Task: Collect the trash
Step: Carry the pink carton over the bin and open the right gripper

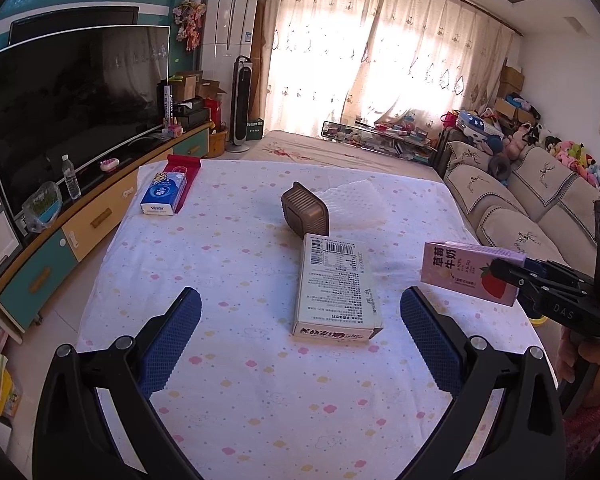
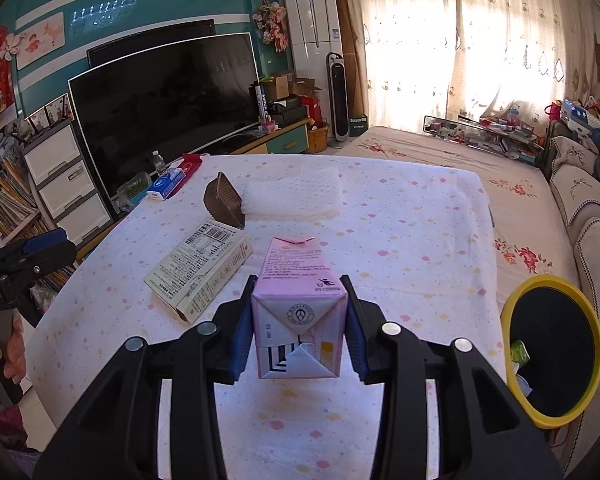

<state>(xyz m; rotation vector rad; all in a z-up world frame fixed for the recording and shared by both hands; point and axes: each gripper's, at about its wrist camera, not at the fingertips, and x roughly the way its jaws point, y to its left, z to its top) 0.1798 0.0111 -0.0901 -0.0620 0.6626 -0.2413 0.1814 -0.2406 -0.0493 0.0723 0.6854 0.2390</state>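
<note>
Tabletop (image 1: 260, 400) under a white cloth dotted with small pastel clouds, no obstruction between items. Far left corner: blue tissue pack (image 1: 165, 193) lying on a flat red packet (image 1: 188, 168). Centre: brown ribbed plastic tub (image 1: 306, 210) tipped on its side, touching a sheet of white foam netting (image 1: 352, 200) behind it. Nearer: cream cardboard box (image 1: 336, 292), flat, barcode face up, lying clear between the spread blue-padded fingers (image 1: 172, 340) of the left gripper (image 1: 300, 340), which stands wide open and empty. Right: pink strawberry-milk carton (image 2: 300, 312), rectangular, folded ends, held off the cloth. Right gripper (image 2: 298, 340) clamps it, pads pressed on both side faces. Beyond the table's right edge: round bin (image 2: 556, 356), yellow rim, dark liner, some scraps inside.
</note>
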